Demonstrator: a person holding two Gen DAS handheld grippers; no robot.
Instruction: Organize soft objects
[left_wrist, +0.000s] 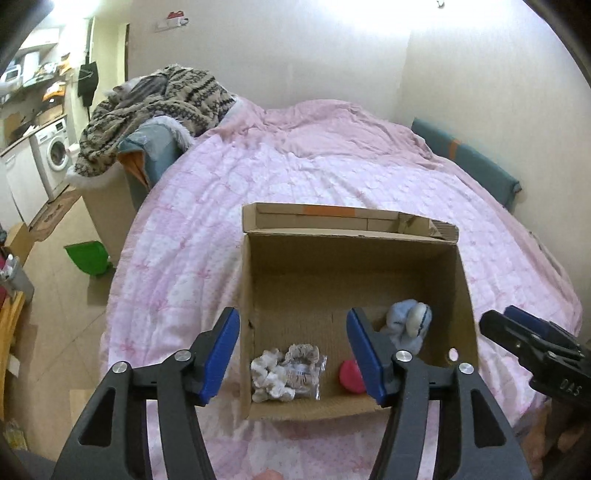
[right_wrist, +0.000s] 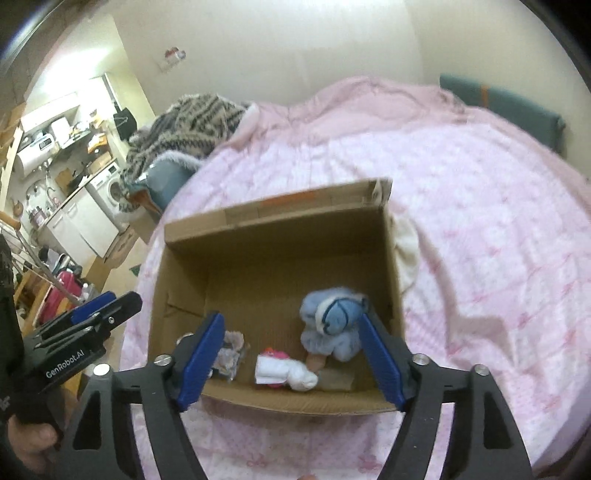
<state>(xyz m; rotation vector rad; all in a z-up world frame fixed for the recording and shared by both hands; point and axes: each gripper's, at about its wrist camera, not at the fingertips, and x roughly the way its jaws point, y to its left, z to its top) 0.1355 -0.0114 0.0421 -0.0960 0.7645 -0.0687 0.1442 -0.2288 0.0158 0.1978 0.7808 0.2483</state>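
Striped knit blanket (left_wrist: 155, 107), washing machine (left_wrist: 55, 153), green dustpan (left_wrist: 88, 258).

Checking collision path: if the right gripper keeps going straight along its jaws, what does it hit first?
Likely the white rolled cloth on the floor of the cardboard box. The right gripper hangs open over the box's near end, and the cloth sits between its jaws. Depth is unclear in the fisheye view.
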